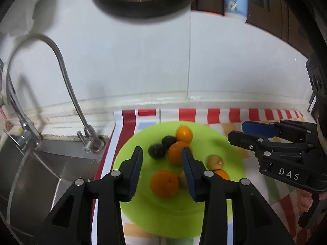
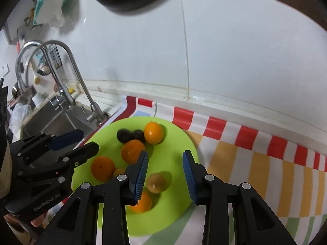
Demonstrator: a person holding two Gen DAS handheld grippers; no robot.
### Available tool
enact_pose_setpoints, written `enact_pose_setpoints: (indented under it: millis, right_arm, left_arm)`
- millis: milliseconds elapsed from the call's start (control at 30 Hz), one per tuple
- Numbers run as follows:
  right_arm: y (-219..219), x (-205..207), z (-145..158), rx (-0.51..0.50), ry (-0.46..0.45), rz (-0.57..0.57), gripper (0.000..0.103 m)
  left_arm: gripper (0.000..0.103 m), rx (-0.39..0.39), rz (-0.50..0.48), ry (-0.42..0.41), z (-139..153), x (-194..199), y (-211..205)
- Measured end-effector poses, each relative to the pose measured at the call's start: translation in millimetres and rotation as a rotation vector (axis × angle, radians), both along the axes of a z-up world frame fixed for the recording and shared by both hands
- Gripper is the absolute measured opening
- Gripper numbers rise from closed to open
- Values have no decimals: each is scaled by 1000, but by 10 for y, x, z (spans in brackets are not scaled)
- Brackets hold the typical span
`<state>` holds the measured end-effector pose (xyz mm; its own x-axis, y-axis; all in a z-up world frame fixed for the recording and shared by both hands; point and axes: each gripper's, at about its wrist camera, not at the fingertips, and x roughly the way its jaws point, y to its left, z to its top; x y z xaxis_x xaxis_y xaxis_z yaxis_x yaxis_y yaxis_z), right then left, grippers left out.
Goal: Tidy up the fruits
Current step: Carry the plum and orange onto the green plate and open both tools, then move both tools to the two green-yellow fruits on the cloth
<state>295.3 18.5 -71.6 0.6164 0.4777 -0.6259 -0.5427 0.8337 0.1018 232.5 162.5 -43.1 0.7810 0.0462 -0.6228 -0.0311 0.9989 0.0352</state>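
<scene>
The green plate point(image 2: 184, 143) sits on the striped cloth point(image 2: 255, 155) on the desk, just beside the sink point(image 1: 30, 173), carrying 4 oranges point(image 2: 103, 168), 2 dark fruits point(image 2: 124, 135) and what look like 2 blurred brownish fruits point(image 2: 156, 182). The left tool point(image 1: 161, 170) and right tool point(image 2: 165, 173) hover released, empty, partly hiding the fruit. Bare cloth lies right of the plate.

Left hand-held gripper point(image 1: 161, 169) tilted downward, jaws parted, nothing between the pads. Right hand-held gripper point(image 2: 165, 172) alongside, likewise tilted, parted, empty.
</scene>
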Motion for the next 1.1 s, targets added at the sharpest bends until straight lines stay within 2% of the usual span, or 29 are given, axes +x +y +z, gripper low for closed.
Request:
enact_pose_setpoints:
  millis: [200,367,500,600,767,867,1100]
  right_arm:
    - [-195,-210,203,32,-39,-9,36]
    - [-393,-424,365,52,-78,-16,36]
    - [-573,-570,460,55,-111,-37,36]
    - [-723,-663,526,58,-137,-60,46]
    - [-997,-813,620,43,-181,-110,47]
    - [-1162,-892,663,21,-215,-146,56]
    - [-1494,-995,721,-62,-261,-215,56]
  left_arm:
    - [43,-5,-3,-65,250,-241,-142]
    - [50,6,-15,-110,405,-412,-312]
    - [60,38,-37,-160,525,-558,-517]
    - [65,50,-57,-186,566,-613,-632]
    - [70,47,-108,-202,594,-677,-868]
    - [74,42,-144,-203,603,-696,-1020]
    - [80,59,-210,-229,622,-722,-1309]
